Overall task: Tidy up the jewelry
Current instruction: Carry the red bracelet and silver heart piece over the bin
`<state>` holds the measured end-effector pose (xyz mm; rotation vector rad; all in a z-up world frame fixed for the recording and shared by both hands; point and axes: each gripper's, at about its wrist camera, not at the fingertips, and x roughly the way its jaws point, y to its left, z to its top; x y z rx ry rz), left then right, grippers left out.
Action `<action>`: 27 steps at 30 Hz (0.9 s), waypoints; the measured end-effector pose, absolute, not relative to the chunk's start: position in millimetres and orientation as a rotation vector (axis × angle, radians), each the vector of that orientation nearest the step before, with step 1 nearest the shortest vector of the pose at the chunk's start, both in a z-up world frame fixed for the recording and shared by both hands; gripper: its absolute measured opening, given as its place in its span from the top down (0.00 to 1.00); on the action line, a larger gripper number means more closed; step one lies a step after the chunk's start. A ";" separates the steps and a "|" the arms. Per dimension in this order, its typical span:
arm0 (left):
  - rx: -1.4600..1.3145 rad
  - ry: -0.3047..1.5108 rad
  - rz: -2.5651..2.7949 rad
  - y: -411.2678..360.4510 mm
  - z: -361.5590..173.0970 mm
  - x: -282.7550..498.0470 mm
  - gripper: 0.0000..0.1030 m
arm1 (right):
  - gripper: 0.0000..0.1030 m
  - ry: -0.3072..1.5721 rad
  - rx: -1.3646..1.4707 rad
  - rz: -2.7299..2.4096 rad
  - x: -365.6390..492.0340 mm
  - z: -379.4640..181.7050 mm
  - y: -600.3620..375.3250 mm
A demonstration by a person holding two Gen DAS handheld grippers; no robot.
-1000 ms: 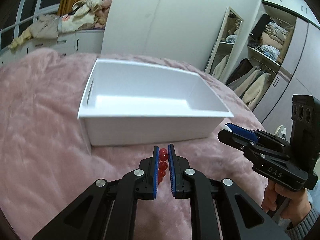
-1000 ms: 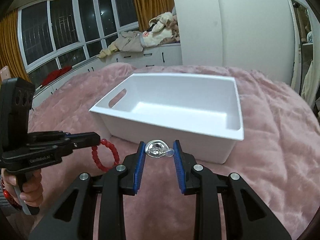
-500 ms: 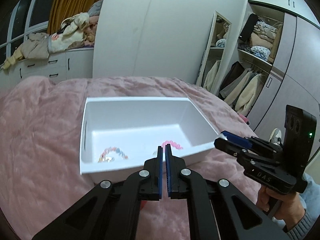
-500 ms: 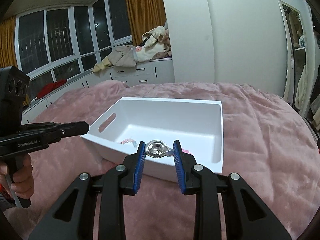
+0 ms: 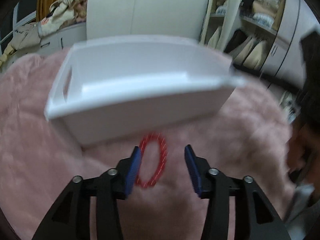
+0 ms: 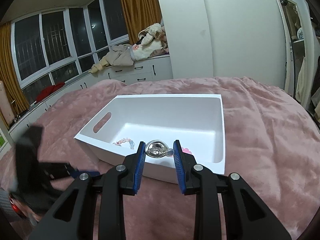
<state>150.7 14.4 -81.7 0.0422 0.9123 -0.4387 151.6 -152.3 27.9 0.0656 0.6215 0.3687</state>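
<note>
A silver pendant (image 6: 156, 150) is being pinched by the right tool (image 6: 157, 157) above the white bin (image 6: 220, 128); the left tool (image 5: 162, 168) is being held spread around a red bracelet (image 5: 153, 161) on the bed (image 5: 40, 160).

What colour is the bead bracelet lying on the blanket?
Red: the round beaded bracelet, seen best from the left wrist view.

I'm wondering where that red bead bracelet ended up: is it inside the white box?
No, the red bracelet lies on the pink blanket in front of the white box, between the open fingers of the left tool.
</note>
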 end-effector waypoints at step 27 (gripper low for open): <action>0.145 1.014 -0.461 -8.0 -100.4 163.4 0.55 | 0.72 0.632 0.085 0.359 164.4 19.6 -152.4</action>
